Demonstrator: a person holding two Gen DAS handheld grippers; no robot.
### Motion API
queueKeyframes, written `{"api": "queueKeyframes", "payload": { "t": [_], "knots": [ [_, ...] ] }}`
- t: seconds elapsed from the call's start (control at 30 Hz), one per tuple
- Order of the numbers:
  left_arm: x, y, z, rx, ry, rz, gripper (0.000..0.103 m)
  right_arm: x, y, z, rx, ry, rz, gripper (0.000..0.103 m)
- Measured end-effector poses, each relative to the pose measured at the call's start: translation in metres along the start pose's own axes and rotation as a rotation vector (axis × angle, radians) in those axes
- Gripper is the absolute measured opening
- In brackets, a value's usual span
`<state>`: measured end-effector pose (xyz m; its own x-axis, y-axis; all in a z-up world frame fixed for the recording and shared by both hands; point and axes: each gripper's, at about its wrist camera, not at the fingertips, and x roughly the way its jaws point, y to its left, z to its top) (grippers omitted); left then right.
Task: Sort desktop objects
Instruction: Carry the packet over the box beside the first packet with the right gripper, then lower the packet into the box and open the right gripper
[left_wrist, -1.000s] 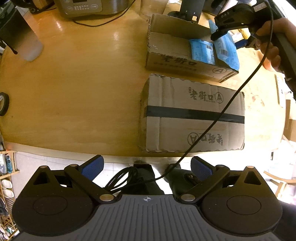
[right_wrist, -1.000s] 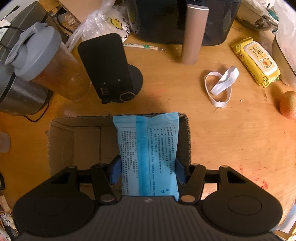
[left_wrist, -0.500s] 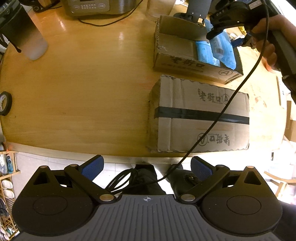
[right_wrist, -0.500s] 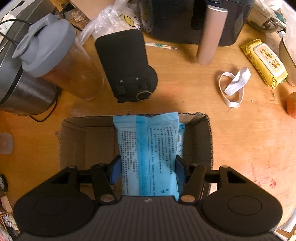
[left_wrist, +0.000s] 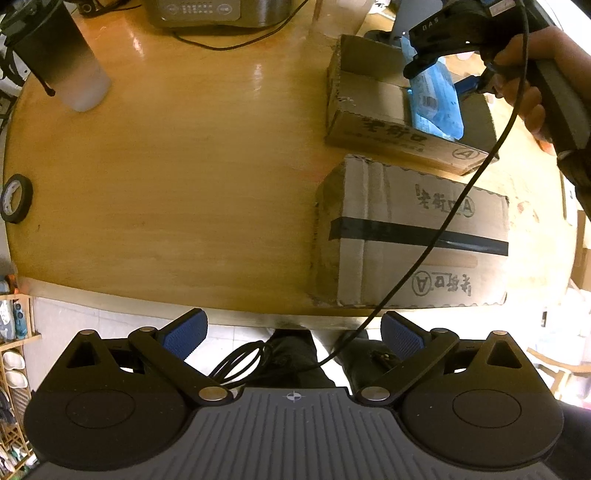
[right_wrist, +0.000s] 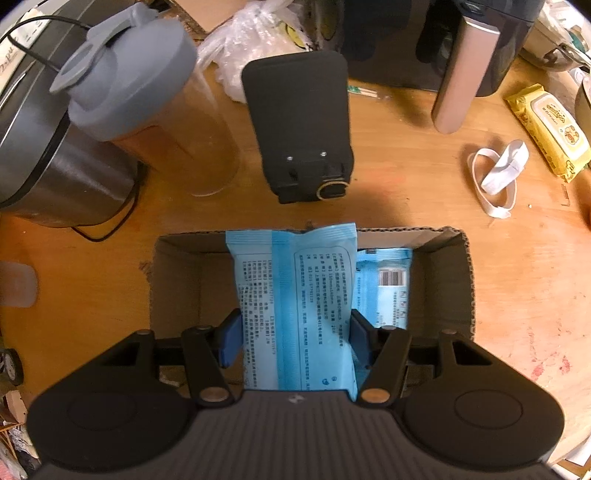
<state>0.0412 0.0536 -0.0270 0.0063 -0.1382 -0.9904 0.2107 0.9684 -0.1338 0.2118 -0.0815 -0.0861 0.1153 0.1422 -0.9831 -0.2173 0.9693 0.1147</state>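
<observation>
right tongs (right_wrist: 295, 332): clamping blue pack (right_wrist: 295, 295), holding it over open box (right_wrist: 177, 280)
second pack (right_wrist: 384, 288): lying in box, just right of tongs
left tongs (left_wrist: 293, 332): gaping wide, hovering off table edge (left_wrist: 147, 184)

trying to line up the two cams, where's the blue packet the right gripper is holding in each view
Left wrist view: blue packet at upper right, hanging from the right gripper over the open cardboard box.
Right wrist view: blue packet at centre, clamped between the fingers, above the box.
Shared landmark: the open cardboard box.
</observation>
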Motion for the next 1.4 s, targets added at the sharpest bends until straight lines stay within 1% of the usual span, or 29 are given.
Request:
{"api": "queueKeyframes", "payload": {
  "t": [1.03, 1.4],
  "knots": [
    [0.002, 0.021, 0.005, -0.041, 0.023, 0.003, 0.103, 0.028, 0.043, 0.004, 0.011, 0.026, 0.015, 0.057],
    [0.003, 0.025, 0.008, -0.045, 0.027, 0.002, 0.103, 0.048, 0.052, -0.001, 0.002, 0.044, 0.000, 0.057]
  ]
}}
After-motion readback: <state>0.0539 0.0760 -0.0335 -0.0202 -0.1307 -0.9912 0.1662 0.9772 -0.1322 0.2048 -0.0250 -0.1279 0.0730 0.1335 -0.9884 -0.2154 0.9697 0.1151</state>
